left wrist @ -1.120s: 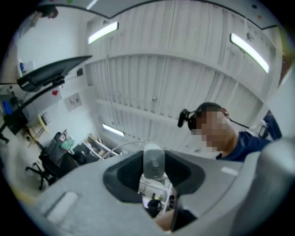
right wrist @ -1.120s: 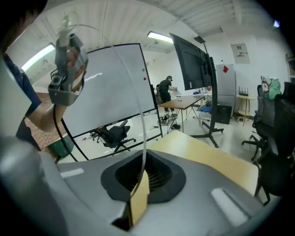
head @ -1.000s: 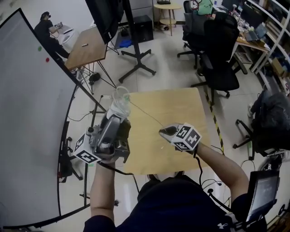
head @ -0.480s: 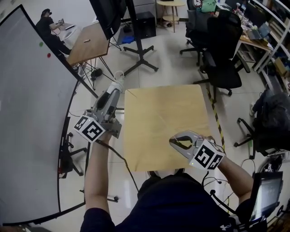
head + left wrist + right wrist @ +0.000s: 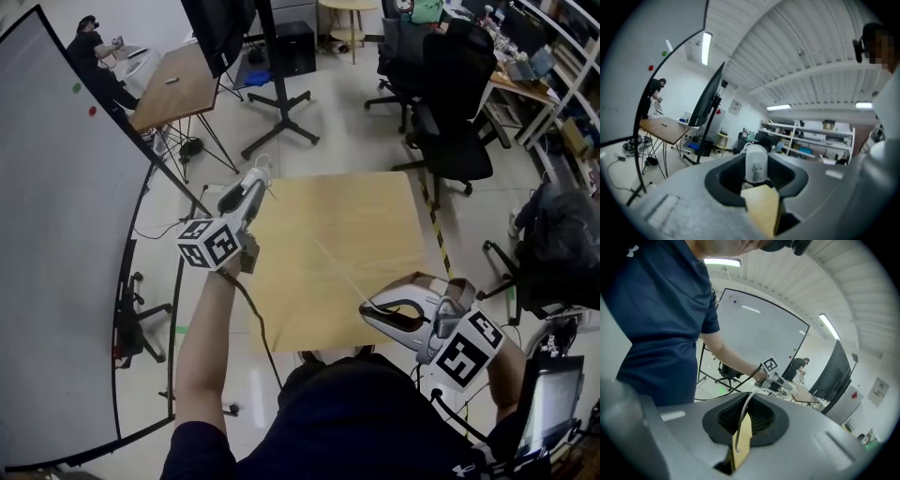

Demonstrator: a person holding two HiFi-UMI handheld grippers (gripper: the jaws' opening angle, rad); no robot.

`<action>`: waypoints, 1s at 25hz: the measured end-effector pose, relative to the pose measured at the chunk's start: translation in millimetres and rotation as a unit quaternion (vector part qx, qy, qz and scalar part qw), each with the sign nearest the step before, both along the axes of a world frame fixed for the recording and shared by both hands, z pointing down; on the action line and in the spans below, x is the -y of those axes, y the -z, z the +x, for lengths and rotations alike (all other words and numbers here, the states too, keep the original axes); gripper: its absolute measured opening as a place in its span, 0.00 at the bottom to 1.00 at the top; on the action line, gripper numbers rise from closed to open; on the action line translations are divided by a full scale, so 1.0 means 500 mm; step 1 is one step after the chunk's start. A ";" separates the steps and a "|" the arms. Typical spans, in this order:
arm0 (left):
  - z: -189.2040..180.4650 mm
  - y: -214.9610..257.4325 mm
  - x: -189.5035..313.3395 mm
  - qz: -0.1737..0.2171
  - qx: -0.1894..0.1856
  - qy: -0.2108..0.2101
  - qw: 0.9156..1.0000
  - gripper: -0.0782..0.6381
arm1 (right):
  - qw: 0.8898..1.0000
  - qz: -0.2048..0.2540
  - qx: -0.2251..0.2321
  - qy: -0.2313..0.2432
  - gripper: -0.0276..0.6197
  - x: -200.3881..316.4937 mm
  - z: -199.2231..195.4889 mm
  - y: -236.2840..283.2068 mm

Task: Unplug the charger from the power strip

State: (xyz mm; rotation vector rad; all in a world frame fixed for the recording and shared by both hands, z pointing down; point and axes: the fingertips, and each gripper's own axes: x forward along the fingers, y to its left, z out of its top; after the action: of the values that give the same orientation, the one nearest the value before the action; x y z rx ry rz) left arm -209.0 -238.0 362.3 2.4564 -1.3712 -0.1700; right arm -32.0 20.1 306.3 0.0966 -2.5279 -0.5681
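A white charger (image 5: 755,164) sits upright between the jaws of my left gripper (image 5: 755,174), which is shut on it. In the head view that left gripper (image 5: 257,180) hangs level just off the far left corner of the wooden table (image 5: 375,216), the charger (image 5: 253,178) at its tip. A thin white cable (image 5: 328,255) runs from it slantwise over the table to my right gripper (image 5: 373,307) at the near right corner. The right gripper (image 5: 740,427) is shut on the cable (image 5: 742,412). No power strip shows in any view.
A large curved whiteboard (image 5: 66,262) stands at the left. Beyond the table are a monitor stand (image 5: 277,112), a second table (image 5: 173,84) with a person by it, and black office chairs (image 5: 455,122). Cables lie on the floor at the left (image 5: 159,230).
My left gripper has swung off the table's left edge and outward to level, the charger with it. My right gripper has drawn back to the near right corner, and the cable stretches between them.
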 end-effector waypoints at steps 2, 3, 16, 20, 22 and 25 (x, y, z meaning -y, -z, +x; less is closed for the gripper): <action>0.054 -0.034 -0.017 -0.014 0.065 -0.045 0.997 0.29 | 1.000 0.027 0.013 0.008 0.05 0.002 0.000 0.042; 0.083 -0.054 -0.032 -0.022 0.094 -0.072 0.993 0.29 | 0.999 0.038 0.023 0.008 0.05 0.008 0.002 0.067; 0.379 -0.117 -0.411 -0.084 0.054 -0.468 0.878 0.30 | 0.970 0.091 0.102 -0.202 0.05 0.354 0.078 0.202; 0.424 -0.043 -0.540 -0.076 -0.019 -0.575 0.815 0.30 | 0.954 -0.010 0.159 -0.253 0.05 0.489 0.103 0.142; 0.443 -0.031 -0.584 -0.075 -0.029 -0.604 0.793 0.30 | 0.940 -0.079 0.183 -0.278 0.05 0.534 0.103 0.103; 0.461 -0.031 -0.597 -0.071 -0.030 -0.607 0.791 0.30 | 0.925 -0.135 0.201 -0.293 0.05 0.556 0.093 0.065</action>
State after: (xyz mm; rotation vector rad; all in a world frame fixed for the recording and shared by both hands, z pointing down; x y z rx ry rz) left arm 21.7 60.7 377.7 2.6250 0.3918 0.1624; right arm 14.5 -258.0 273.6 0.9118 -2.7344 0.0532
